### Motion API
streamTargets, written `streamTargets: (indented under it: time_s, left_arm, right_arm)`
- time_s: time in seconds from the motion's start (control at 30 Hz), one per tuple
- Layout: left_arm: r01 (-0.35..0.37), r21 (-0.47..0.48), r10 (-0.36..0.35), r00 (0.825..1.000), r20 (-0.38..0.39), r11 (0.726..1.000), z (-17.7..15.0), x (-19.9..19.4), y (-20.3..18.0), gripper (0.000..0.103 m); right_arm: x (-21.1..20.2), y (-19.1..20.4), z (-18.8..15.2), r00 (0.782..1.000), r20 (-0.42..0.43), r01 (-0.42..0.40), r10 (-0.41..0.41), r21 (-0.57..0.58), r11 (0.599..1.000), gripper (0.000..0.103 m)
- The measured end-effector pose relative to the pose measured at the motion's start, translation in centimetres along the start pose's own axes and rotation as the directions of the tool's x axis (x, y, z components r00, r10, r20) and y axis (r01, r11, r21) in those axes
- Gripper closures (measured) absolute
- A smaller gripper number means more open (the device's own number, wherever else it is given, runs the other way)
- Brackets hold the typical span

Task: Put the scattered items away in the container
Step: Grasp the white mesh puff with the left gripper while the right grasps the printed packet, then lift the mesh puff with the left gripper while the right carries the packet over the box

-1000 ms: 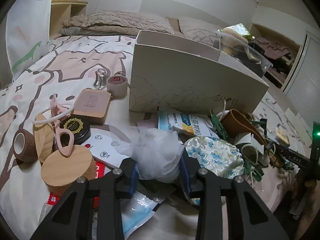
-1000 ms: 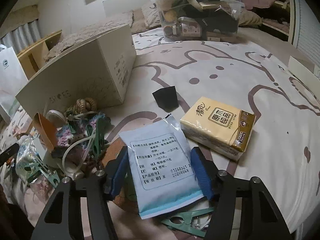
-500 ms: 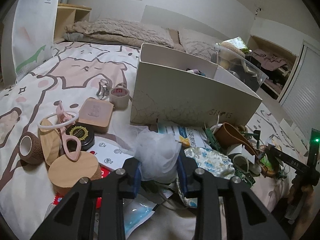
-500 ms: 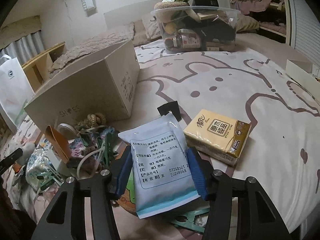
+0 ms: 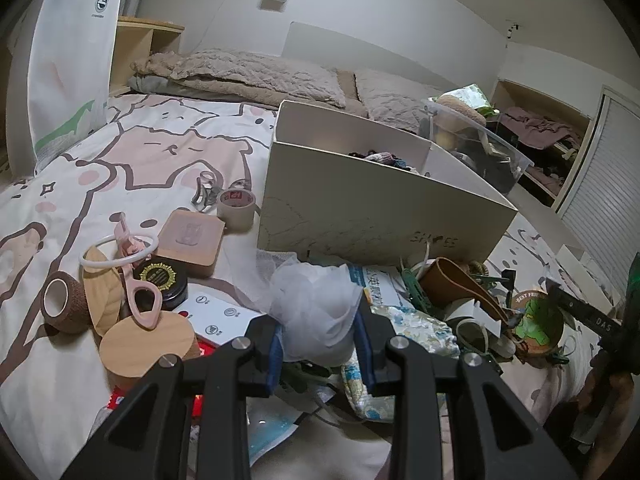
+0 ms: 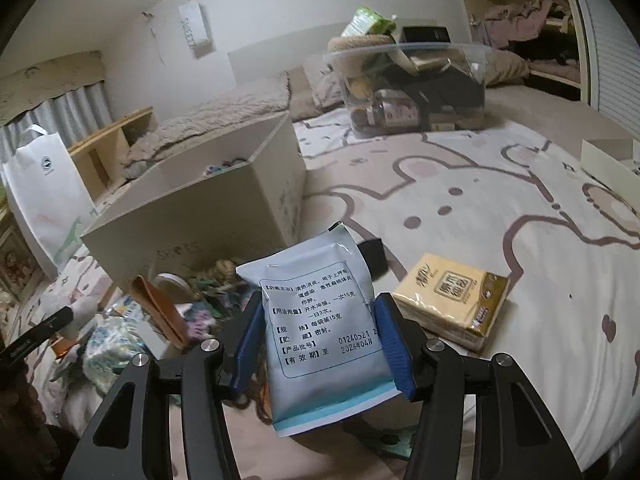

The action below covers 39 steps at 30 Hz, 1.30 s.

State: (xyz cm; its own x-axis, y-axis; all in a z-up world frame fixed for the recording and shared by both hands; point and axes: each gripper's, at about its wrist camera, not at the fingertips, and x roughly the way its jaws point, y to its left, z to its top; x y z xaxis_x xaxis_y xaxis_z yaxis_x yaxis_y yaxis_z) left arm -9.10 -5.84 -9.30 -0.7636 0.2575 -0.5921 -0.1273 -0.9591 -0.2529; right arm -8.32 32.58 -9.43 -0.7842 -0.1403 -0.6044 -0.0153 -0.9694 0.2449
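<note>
Left gripper (image 5: 320,334): closed on white mesh puff (image 5: 316,312).
Right gripper (image 6: 318,334): closed on packet (image 6: 320,332).
Box (image 5: 372,204): far, open.

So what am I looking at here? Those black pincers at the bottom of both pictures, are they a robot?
No robot: a person holds a two-finger gripper in each hand, each with a camera looking along its fingers. The left gripper pinches a white mesh puff above the clutter on the bed. The right gripper holds a pale blue sachet, beside a yellow tissue pack. Both things are meant for the cream box marked "SHOES".
</note>
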Motion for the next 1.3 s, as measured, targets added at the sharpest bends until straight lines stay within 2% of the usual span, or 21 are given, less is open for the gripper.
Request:
streamTargets:
  time_s: [0.17,0.47,0.6,0.9,1.3]
  left_arm:
    - [0.01,-0.001,-0.01,1.0,0.018,1.0,0.1,-0.5,-0.2,0.073]
    - [0.038,0.011,-0.038,0.998,0.042,0.999,0.3,-1.5,-1.0,0.073]
    - [0.054,0.023,-0.056,0.997,0.053,0.998,0.4,-1.9,-1.8,0.073]
    - [0.088,0.053,-0.092,0.993,0.079,0.995,0.7,-3.0,-3.2,0.073]
    - [0.105,0.067,-0.112,0.989,0.099,0.992,1.0,-3.5,-4.0,0.073]
  right_arm:
    - [-0.5,0.7,0.2,0.999,0.025,-0.024,0.024,-0.008,1.0,0.047]
    - [-2.0,2.6,0.3,0.992,0.056,-0.112,0.114,-0.039,0.993,0.047]
    - [-2.4,3.8,0.5,0.98,0.046,-0.194,0.196,-0.045,0.98,0.047]
    - [-1.9,7.0,-0.1,0.968,0.01,-0.249,0.251,-0.098,0.964,0.047]
    - [-2.6,9.8,0.4,0.945,0.007,-0.323,0.326,-0.126,0.938,0.047]
